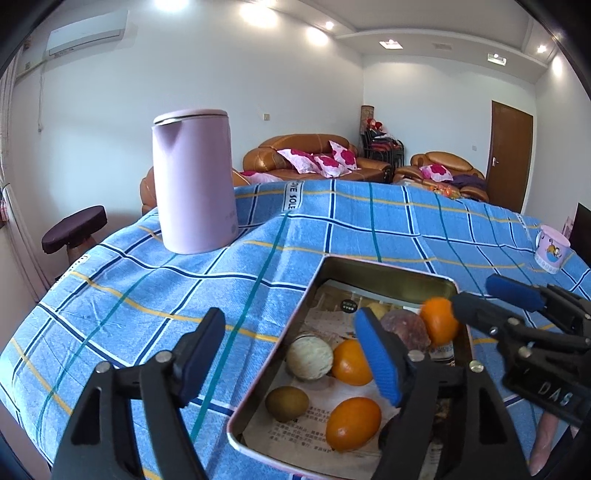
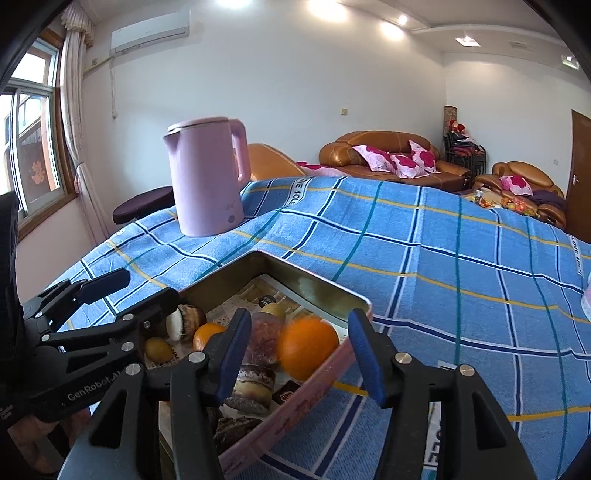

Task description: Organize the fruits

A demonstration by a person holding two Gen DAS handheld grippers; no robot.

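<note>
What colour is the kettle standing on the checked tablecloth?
Pale lilac-pink all over; the kettle shows best in the right wrist view, where its handle is visible too.

a lived-in home sitting room

ahead of the grippers, beyond the blue checked tablecloth (image 2: pixel 424 258), stand tan leather sofas (image 2: pixel 388 158) with pink flowered cushions (image 2: pixel 406 158), a white wall air conditioner (image 2: pixel 149 31), a curtained window (image 2: pixel 33 147) and a brown wooden door (image 1: pixel 511 155).

Oranges (image 1: pixel 352 424), kiwi (image 1: pixel 287 403), pale round fruit (image 1: pixel 309 356) inside open tin (image 1: pixel 384 271).
</note>
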